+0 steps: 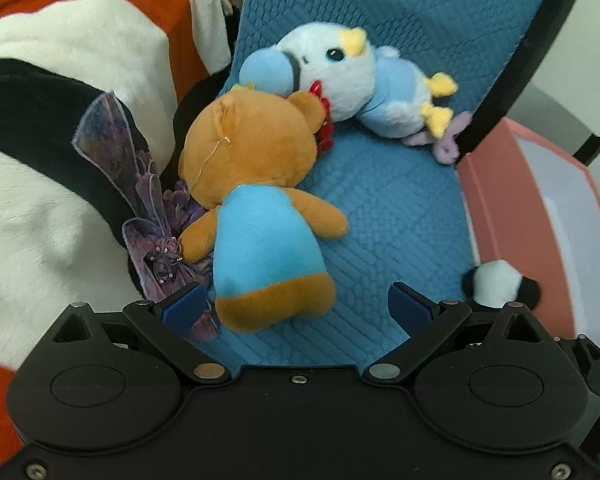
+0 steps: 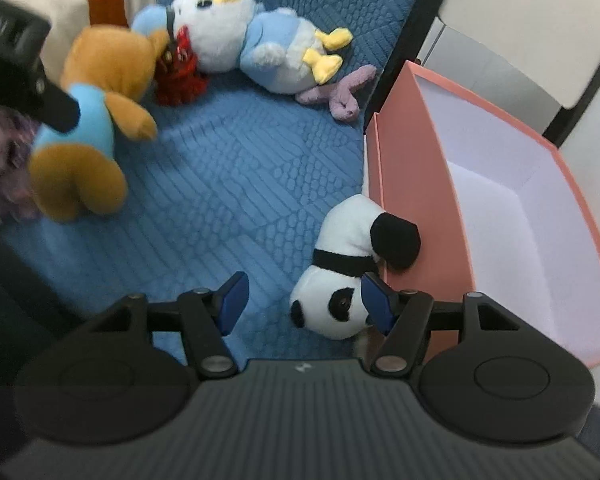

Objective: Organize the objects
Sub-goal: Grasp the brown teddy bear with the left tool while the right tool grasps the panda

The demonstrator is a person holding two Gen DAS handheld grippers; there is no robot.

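Left gripper [image 1: 296, 304] hovering over brown bear [image 1: 256, 200], fingers spread wide, gripping nothing. Right gripper [image 2: 300, 300] also wide open, empty, straddling panda [image 2: 340, 280] lying against pink box [image 2: 416, 184] wall.

Risk: right finger [image 2: 374, 300] sitting tight between panda and box wall; closing likely jamming on wall or pinching head only, panda slipping.

Right view showing empty box interior and red item [image 2: 180, 76]; left view showing purple ribbon bundle [image 1: 156, 216] beside bear.
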